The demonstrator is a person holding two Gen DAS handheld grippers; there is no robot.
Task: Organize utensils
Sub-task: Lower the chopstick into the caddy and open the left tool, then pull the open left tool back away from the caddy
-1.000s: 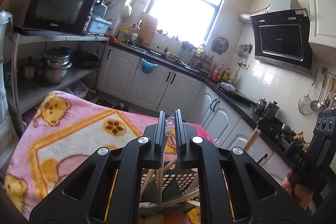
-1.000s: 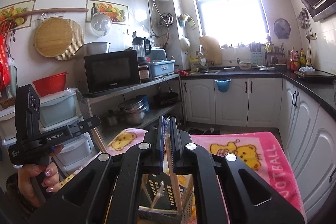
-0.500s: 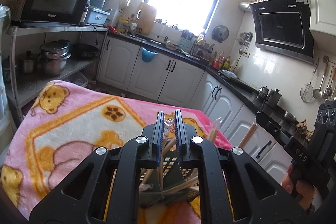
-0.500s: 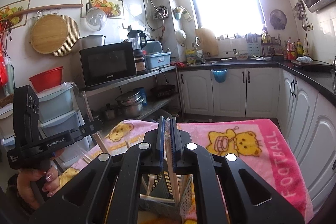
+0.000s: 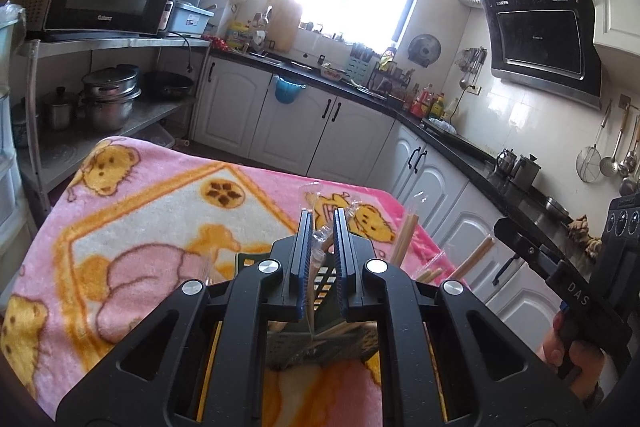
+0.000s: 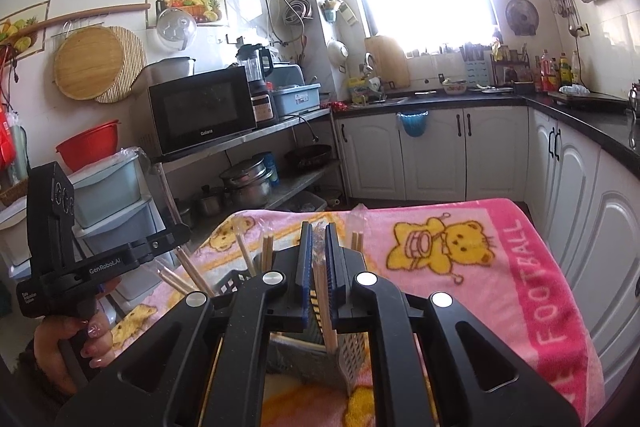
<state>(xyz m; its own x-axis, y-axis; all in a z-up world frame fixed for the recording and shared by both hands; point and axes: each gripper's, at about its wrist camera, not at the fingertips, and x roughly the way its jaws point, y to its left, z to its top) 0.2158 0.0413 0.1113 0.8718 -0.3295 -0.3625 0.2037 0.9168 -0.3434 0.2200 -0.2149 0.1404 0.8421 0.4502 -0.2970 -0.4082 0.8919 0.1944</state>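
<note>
Lowering steadily suits this step. Left wrist view: left tongs (image 5: 319, 247) pinch plastic-wrapped wooden chopsticks (image 5: 322, 246), directly above the dark slotted plastic utensil basket (image 5: 322, 331) on the pink blanket-covered table (image 5: 160, 227). Right wrist view: right tongs (image 6: 319, 259) clamp another wrapped pair (image 6: 323, 291) above that basket (image 6: 234, 279).

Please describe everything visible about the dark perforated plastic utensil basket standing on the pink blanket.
The dark perforated plastic utensil basket stands upright on the pink cartoon-bear blanket, directly under both hand-held grippers. Its walls look like grey-green plastic with rows of small rectangular holes. Several wrapped wooden chopsticks lean inside, tips pointing up and outward. The left hand-held gripper and right hand-held gripper each pinch a wrapped chopstick that reaches into it. Most of its body is hidden.
</note>
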